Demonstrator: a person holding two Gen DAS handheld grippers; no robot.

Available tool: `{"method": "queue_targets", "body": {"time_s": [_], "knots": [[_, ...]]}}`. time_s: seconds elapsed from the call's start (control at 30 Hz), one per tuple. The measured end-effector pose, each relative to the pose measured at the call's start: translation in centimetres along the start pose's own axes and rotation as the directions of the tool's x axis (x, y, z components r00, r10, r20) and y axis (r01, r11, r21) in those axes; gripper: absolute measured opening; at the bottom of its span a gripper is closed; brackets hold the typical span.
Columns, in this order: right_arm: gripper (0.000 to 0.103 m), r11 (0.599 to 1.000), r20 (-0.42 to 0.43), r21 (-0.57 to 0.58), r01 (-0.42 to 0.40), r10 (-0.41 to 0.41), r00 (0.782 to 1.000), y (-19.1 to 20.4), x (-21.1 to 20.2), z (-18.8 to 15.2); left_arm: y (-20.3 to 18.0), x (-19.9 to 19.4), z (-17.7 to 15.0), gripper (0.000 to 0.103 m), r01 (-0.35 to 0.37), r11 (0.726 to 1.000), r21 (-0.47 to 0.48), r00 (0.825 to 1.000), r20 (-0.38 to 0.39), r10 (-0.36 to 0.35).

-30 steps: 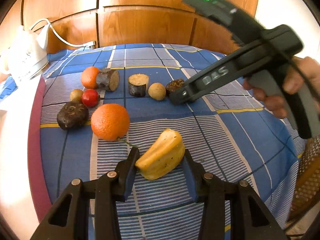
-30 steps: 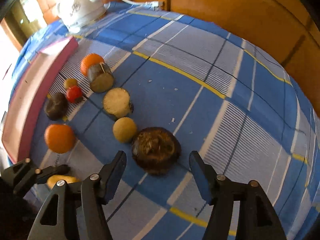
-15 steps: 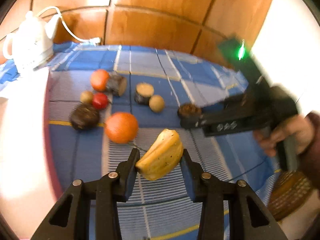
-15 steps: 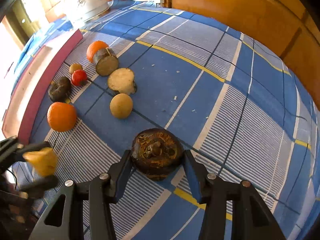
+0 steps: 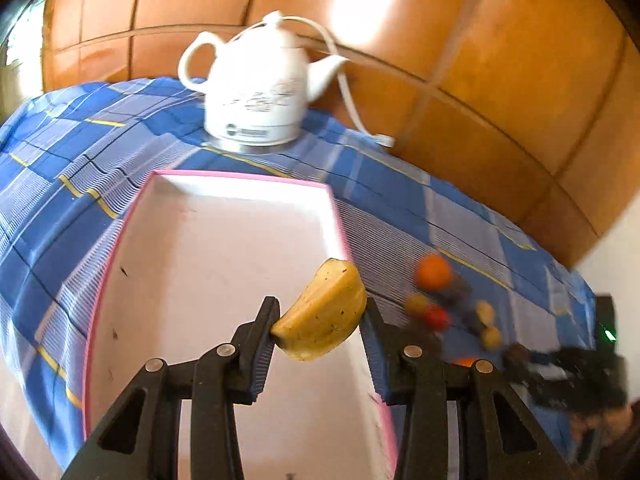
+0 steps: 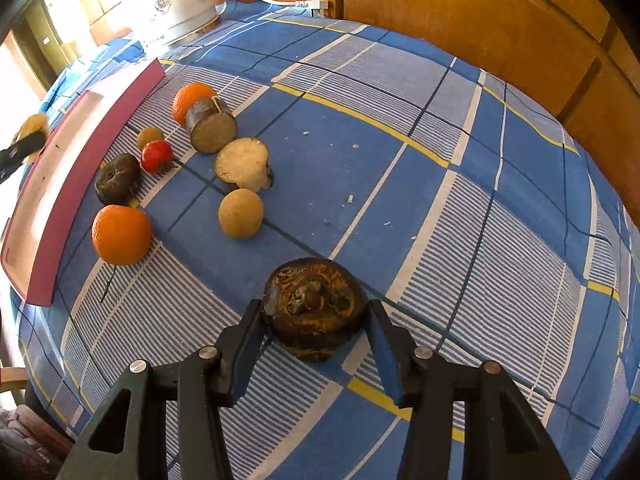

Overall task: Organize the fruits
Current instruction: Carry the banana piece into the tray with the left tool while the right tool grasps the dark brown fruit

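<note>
Left wrist view: one left gripper (image 5: 320, 326) pinches one yellow banana piece (image 5: 322, 318) between its two pads, in the air above the one white tray (image 5: 224, 248) with the pink rim. One white kettle (image 5: 256, 92) stands on the blue checked cloth (image 5: 72, 184) beyond the tray's far edge. Right of the tray the loose fruits lie blurred, so a sure count is not possible here; one orange (image 5: 434, 271) stands out. At the far right edge the right gripper (image 5: 560, 364) shows dark and smeared.

Right wrist view: one right gripper (image 6: 316, 320) presses its two pads on one dark brown round fruit (image 6: 314, 308), which rests on the cloth between the fingers. Farther off, well apart from it, lie two oranges (image 6: 120, 234), one tan round fruit (image 6: 241, 213), one red tomato (image 6: 157, 155), one small yellowish fruit (image 6: 150, 136), one dark wrinkled fruit (image 6: 117, 178) and two cut dark-skinned pieces (image 6: 244, 164). They sit beside the tray's pink wall, and the banana piece shows at the far left above the tray.
</note>
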State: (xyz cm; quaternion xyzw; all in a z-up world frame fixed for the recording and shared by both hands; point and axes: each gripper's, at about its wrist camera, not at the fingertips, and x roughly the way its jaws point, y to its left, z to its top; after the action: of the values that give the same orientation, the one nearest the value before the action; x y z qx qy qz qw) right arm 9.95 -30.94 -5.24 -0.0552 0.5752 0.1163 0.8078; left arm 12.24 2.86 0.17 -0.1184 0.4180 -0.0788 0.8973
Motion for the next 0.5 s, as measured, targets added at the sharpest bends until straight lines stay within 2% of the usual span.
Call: {"method": "queue_targets", "body": {"time_s": [0.27, 0.37, 0.5], "knots": [[0.052, 1.000, 0.004, -0.001, -0.009, 0.009, 1.000, 0.1, 0.1, 0.0, 0.8, 4.2, 1.3, 0.043, -0.089, 0.996, 0.014, 0.995, -0.042, 0.090], [0.052, 1.000, 0.005, -0.001, -0.010, 0.010, 1.000, 0.0, 0.1, -0.1, 0.9, 4.4, 1.3, 0.058, -0.110, 0.994, 0.014, 0.993, -0.044, 0.110], [0.052, 1.000, 0.004, 0.000, -0.010, 0.010, 1.000, 0.0, 0.1, -0.1, 0.7, 2.9, 0.8, 0.059, -0.137, 0.990, 0.010, 0.990, -0.015, 0.137]]}}
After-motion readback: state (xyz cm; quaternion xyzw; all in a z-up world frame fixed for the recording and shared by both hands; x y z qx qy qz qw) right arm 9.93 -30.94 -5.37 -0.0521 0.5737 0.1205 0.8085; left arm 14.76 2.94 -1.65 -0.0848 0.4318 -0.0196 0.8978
